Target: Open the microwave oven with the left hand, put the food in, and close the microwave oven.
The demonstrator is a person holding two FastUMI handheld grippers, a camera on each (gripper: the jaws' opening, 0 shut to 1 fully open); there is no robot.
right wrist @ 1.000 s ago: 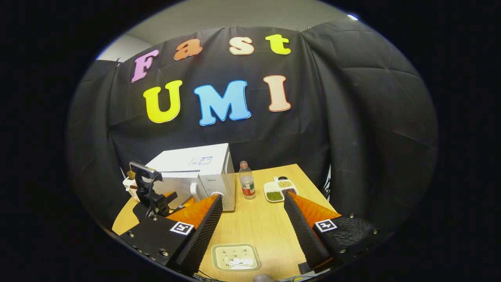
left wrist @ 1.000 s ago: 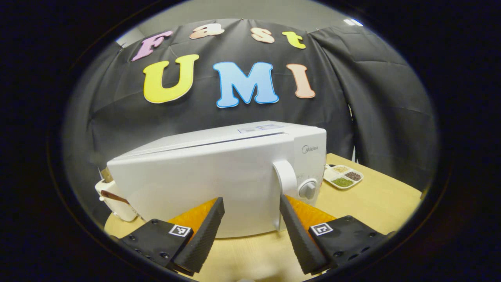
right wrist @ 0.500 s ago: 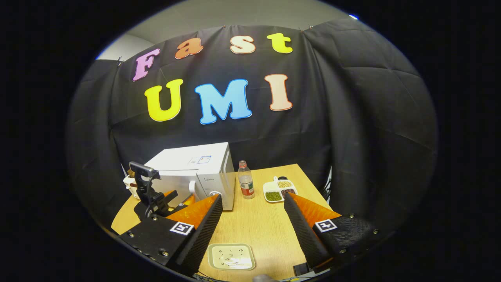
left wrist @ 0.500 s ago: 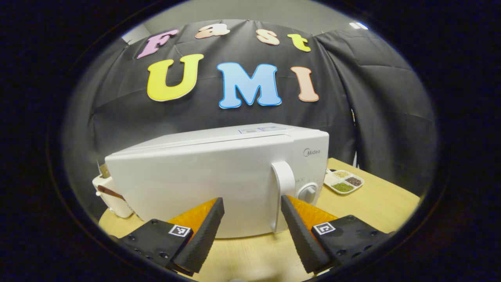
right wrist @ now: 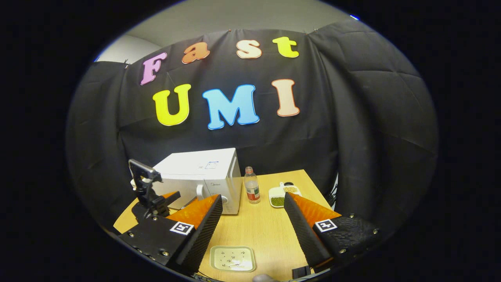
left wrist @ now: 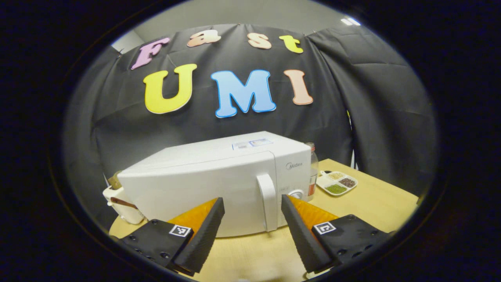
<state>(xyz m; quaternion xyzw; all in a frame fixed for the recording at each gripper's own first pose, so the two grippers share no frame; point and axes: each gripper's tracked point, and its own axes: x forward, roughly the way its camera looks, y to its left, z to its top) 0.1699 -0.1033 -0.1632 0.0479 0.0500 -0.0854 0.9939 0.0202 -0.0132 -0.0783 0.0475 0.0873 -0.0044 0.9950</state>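
The white microwave (left wrist: 219, 184) stands straight ahead in the left gripper view, door closed, with its upright handle (left wrist: 266, 203) at the door's right edge. My left gripper (left wrist: 250, 231) is open a short way in front of the door, touching nothing, the handle just above the gap. In the right gripper view the microwave (right wrist: 203, 180) is at the back left with the left gripper (right wrist: 178, 197) before it. A pale square plate of food (right wrist: 232, 258) lies on the table near the front edge. My right gripper (right wrist: 252, 235) hangs open above it, holding nothing.
A plastic bottle (right wrist: 252, 190) stands just right of the microwave, and a divided dish of grains (right wrist: 282, 194) lies beyond it. A white appliance (left wrist: 121, 201) sits at the microwave's left. The wooden table (right wrist: 262, 227) ends at the black cloth wall.
The left gripper has drawn back from the microwave, which looks smaller and farther now; the bottle has come into its view. The right gripper has shifted slightly. Both stay open.
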